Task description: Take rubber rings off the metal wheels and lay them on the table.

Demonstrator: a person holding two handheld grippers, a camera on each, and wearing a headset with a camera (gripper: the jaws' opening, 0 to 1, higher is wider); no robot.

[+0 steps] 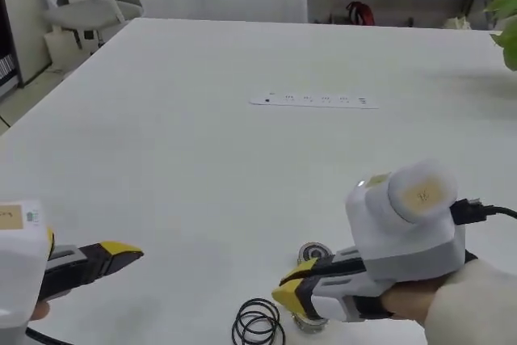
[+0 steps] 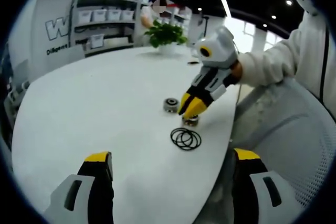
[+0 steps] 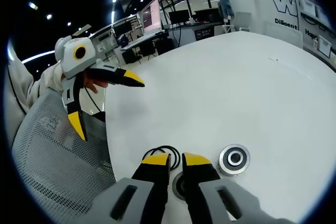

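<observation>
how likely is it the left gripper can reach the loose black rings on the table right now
Probably yes: the left gripper has open jaws, and bare table lies between it and the rings. The right gripper sits at a wheel just beyond, which might crowd it.

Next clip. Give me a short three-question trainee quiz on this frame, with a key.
1. True or false: the left gripper has its jaws wide apart.
2. How many metal wheels stand on the table?
3. The pile of rubber rings lies: A) near the table's edge, by the right gripper; B) at the table's middle; C) clamped in the left gripper.
Key: 1 true; 2 two; 3 A.
</observation>
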